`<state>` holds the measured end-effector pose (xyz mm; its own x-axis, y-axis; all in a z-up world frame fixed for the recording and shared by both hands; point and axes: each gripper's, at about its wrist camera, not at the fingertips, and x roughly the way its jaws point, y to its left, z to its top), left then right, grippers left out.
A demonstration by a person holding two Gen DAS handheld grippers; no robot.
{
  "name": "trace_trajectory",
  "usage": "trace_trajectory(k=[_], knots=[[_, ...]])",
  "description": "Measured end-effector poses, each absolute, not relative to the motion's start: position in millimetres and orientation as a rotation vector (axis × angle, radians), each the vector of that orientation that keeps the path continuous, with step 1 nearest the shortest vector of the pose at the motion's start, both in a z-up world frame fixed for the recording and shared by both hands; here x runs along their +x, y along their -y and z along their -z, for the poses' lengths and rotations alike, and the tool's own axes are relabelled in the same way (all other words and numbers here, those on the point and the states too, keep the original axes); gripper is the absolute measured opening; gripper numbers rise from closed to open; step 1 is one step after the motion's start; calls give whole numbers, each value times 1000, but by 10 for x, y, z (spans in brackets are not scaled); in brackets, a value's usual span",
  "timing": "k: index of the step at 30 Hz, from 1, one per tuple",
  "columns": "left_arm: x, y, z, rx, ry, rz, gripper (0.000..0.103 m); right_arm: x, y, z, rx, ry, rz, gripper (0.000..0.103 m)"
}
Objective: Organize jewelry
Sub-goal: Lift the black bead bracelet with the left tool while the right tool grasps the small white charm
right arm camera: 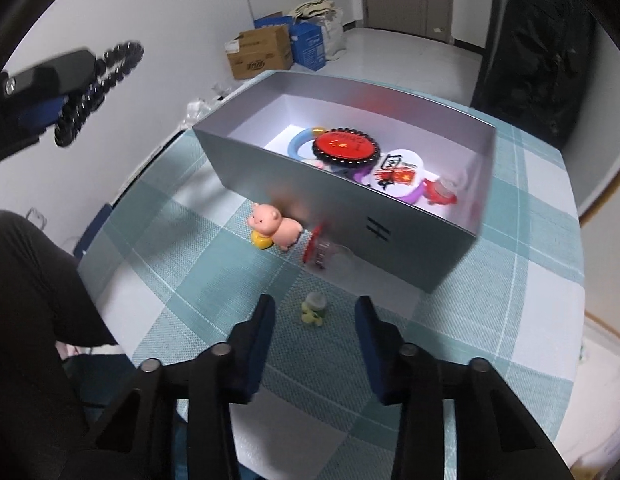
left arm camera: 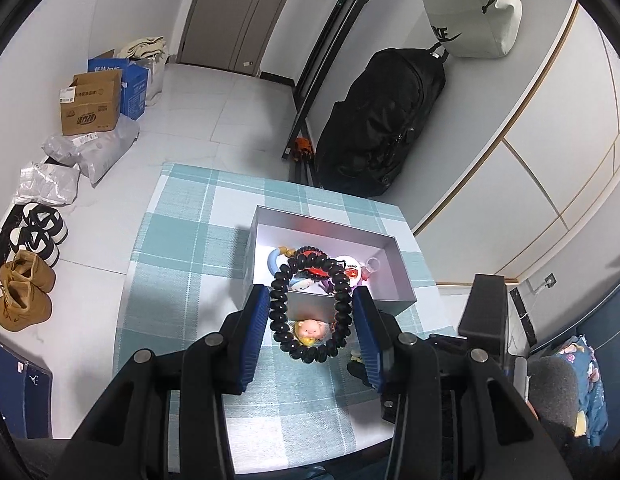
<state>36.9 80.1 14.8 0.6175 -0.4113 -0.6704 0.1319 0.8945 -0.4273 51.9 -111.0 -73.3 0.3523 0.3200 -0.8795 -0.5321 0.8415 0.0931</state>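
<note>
Left wrist view shows the left gripper (left arm camera: 312,300) clamped on the black bead bracelet (left arm camera: 310,300), hanging at frame centre just short of the grey box (left arm camera: 390,246) above it, while the right gripper (right arm camera: 314,308) straddles a small green charm (right arm camera: 313,309), pads not touching.

Beside the grey box (right arm camera: 350,216), a red-capped clear item (right arm camera: 322,252) is motion-blurred; the box's near wall hides trinkets inside.

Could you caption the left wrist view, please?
Left claw holds black bead bracelet above the grey box.
</note>
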Motion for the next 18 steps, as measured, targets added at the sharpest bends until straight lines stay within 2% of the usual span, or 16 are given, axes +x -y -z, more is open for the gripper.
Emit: trace_trajectory(k=[9,18], knots=[[385,-834,-138,-366,-860,319,37,514,971,811,-332,-1068,-535,13],[390,-795,-122,-351,-870,328,37,554,1059,793,-259,-1096,-551,11]])
